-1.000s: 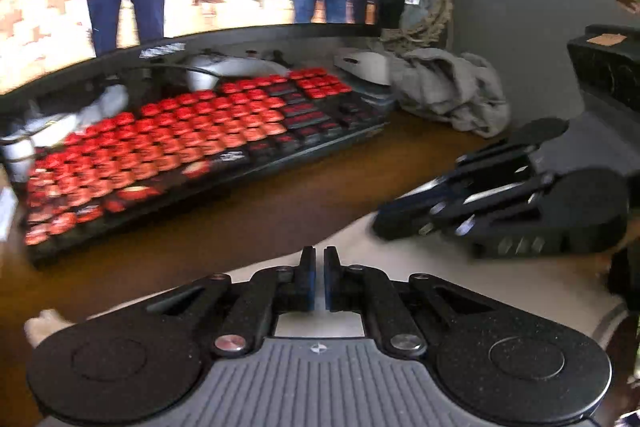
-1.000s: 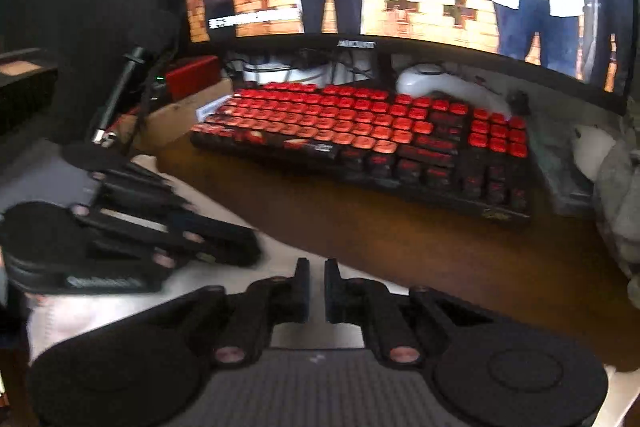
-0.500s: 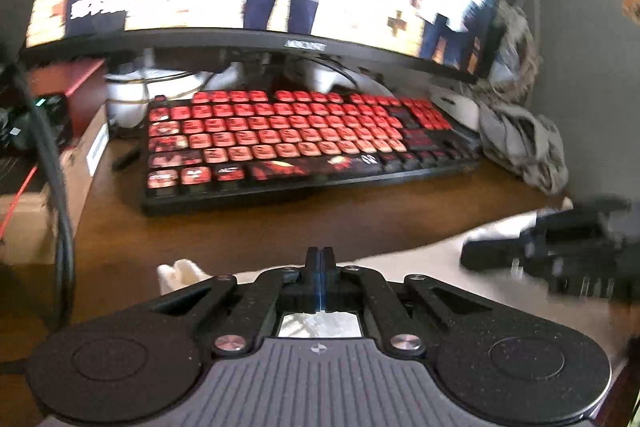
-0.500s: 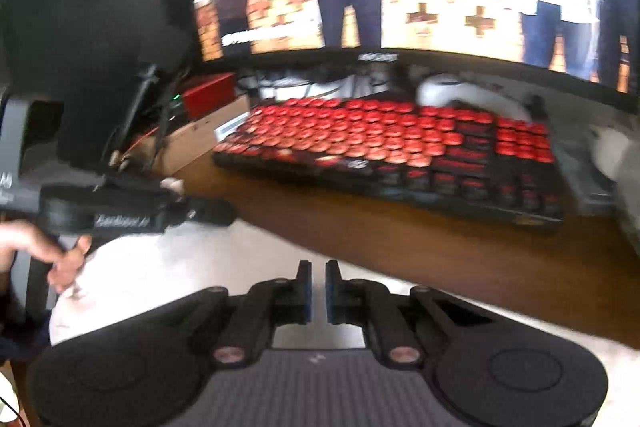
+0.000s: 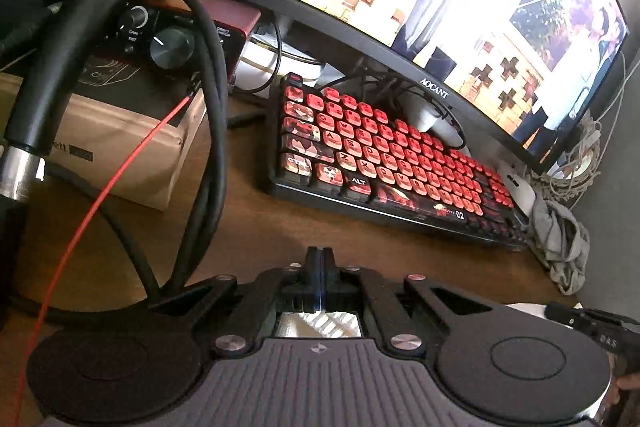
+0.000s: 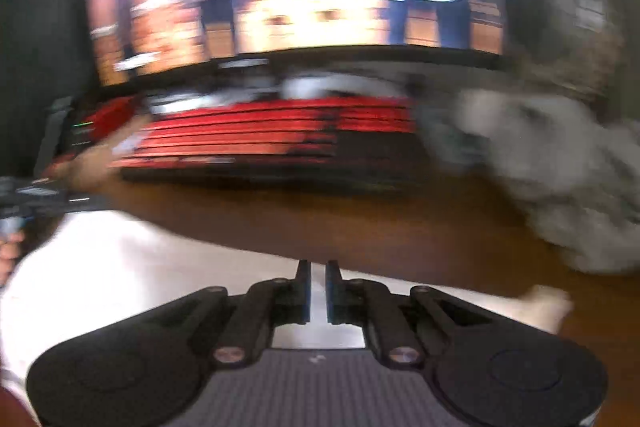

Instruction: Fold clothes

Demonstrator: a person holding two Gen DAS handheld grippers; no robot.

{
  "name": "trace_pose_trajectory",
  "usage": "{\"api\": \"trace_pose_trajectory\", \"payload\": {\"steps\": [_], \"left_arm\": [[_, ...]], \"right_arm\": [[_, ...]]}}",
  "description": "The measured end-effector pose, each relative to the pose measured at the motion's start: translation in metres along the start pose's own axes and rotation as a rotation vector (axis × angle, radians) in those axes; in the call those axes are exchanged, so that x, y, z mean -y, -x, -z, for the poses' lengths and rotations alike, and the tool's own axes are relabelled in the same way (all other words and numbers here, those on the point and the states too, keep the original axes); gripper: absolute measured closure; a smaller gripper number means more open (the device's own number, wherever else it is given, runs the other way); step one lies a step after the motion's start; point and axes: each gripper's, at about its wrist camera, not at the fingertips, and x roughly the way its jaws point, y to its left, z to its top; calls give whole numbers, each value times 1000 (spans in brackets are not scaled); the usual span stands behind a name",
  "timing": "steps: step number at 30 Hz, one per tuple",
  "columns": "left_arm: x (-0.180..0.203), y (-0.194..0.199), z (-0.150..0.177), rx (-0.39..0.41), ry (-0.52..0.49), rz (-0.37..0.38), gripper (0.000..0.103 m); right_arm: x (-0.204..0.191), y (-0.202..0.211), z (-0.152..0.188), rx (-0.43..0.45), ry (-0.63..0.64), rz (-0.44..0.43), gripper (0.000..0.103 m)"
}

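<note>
Left hand-held gripper (image 5: 319, 267) has its two fingers pressed flat together, and whether any cloth is pinched between them I can't tell, since only a sliver of ribbed white fabric shows in the window behind the fingers. Right hand-held gripper (image 6: 317, 281) is at a narrow gap with the white garment (image 6: 120, 267) showing straight through it, nothing clamped as far as I can see. That garment lies on the brown wooden surface (image 6: 360, 227) right in front of the right one, and the right wrist view is the only one that really shows it spread out; the left view catches just a white corner at the far right edge. The right view is badly motion-blurred though, so the red keyboard (image 5: 392, 163) is only stripes there, while the left view is sharp enough to read ALT and "02" on the keys and "AOCANT" on the curved monitor (image 5: 440, 27) bezel. Only the left view shows the audio interface (image 5: 168, 39) with a GAIN knob, the thick black cables (image 5: 212, 131), a thin red wire (image 5: 100, 195) and a cardboard box (image 5: 112, 147). A crumpled grey cloth (image 5: 558, 243) sits past the keyboard's right end in both.
</note>
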Motion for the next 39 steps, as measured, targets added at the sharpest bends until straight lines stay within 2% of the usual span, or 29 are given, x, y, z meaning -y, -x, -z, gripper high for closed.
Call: {"api": "trace_pose_trajectory", "payload": {"steps": [3,6,9,11,12,13,14,17,18,19,22,25,28,31,32,35,37,39], "left_arm": [[-1,1,0,6,-8,-9,101],[3,6,0,24,-32,-28,101],[13,19,-1,54,-80,-30,99],[19,29,-2,63,-109,-23,95],[21,32,-2,64,-122,-18,92],[23,35,-2,64,-135,-13,82],[24,37,-2,59,-146,-12,70],[24,36,0,46,-155,-35,64],[24,35,1,41,-149,-41,64],[25,36,3,43,-147,-45,64],[42,43,9,61,-210,-60,67],[72,48,19,75,-330,-50,67],[95,43,35,43,-429,-14,67],[111,34,55,-12,-519,-33,67],[115,37,61,-11,-538,-12,67],[127,47,78,-3,-595,66,66],[134,56,91,-5,-652,117,61],[140,67,107,20,-718,107,57]], "right_arm": [[43,9,6,19,-103,35,103],[63,20,7,50,-113,149,103],[85,35,10,103,-229,95,92],[94,37,12,107,-272,60,77],[96,36,12,107,-290,38,69],[97,33,13,95,-296,16,69],[95,29,13,79,-291,13,68],[87,18,13,36,-266,19,70],[84,15,13,29,-252,28,88],[80,12,12,22,-238,36,95],[69,1,7,7,-167,86,95],[67,-8,-1,-1,-128,114,95],[68,-7,-8,8,-114,138,94],[56,16,-8,66,-50,189,91],[47,28,-4,95,-18,179,90],[13,68,22,147,89,57,90],[-9,88,48,159,131,-3,90],[-32,104,77,168,144,-26,90]]}}
